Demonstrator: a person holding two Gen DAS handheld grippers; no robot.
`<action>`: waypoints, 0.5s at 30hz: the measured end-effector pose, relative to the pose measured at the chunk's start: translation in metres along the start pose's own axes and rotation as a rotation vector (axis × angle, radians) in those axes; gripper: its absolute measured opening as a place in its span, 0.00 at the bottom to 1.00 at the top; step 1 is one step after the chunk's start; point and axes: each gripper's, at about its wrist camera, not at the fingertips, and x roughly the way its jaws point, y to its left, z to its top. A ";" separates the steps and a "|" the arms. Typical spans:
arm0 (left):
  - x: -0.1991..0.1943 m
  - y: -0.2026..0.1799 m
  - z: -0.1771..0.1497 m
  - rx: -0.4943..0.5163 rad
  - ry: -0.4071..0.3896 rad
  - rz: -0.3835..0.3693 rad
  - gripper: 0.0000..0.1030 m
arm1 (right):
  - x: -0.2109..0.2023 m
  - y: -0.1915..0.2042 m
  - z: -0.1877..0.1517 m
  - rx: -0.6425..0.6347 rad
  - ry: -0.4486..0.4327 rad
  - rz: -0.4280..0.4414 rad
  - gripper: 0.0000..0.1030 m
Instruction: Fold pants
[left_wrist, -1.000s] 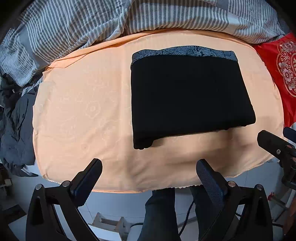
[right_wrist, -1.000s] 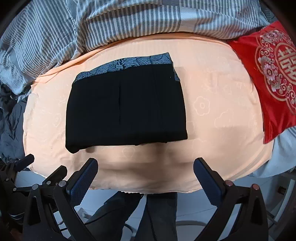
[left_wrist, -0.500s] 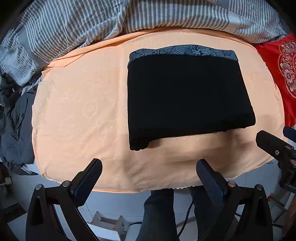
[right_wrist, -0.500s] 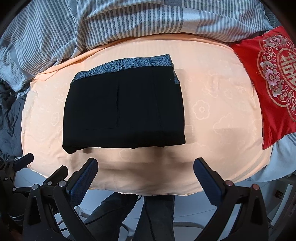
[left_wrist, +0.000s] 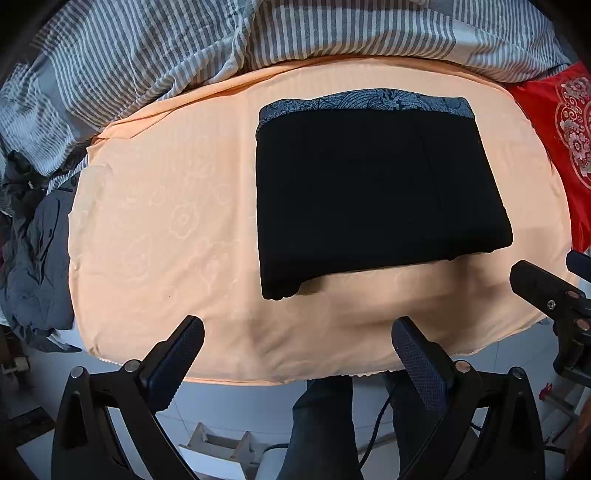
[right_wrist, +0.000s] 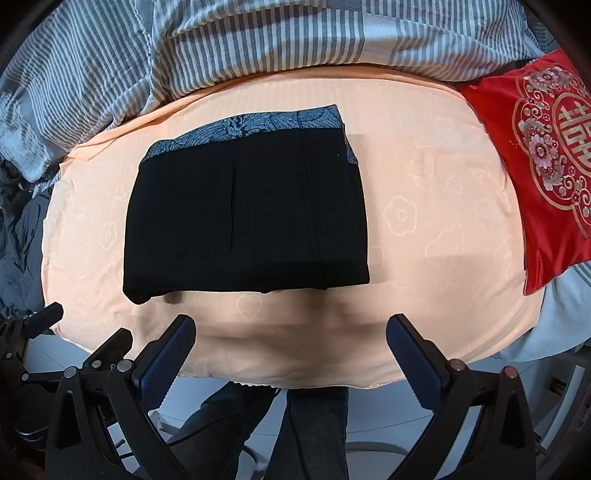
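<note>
Pants (left_wrist: 376, 192) lie as a compact black rectangle on the peach bed sheet (left_wrist: 166, 229), patterned waistband at the far edge; fold looks done. Left gripper (left_wrist: 295, 354) and right gripper (right_wrist: 291, 350) both splayed wide, empty, near the bed's front edge. Best move: lift clear, don't snag the near hem. Striped duvet (right_wrist: 221, 48) behind, red cushion (right_wrist: 546, 155) right, grey clothes (left_wrist: 33, 266) left; nothing obstructs.

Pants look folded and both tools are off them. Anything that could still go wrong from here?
1. The near left corner of the pants bulges past the straight front edge; a nudge there may loosen the layers.
2. Both the left tool and right tool hang open near the edge of the peach sheet; a low sweep could snag the stack.
3. The patterned waistband shows along the far edge; regrasping could shift it.
</note>
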 end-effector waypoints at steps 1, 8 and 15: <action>0.000 -0.001 0.000 -0.002 0.000 -0.001 0.99 | 0.000 0.000 0.000 0.000 0.000 0.000 1.00; -0.001 0.000 0.000 -0.003 -0.007 0.003 0.99 | 0.000 0.000 0.000 -0.002 -0.001 0.000 1.00; -0.004 -0.003 0.000 0.007 -0.025 0.009 0.99 | 0.001 0.001 -0.002 0.001 -0.001 0.001 1.00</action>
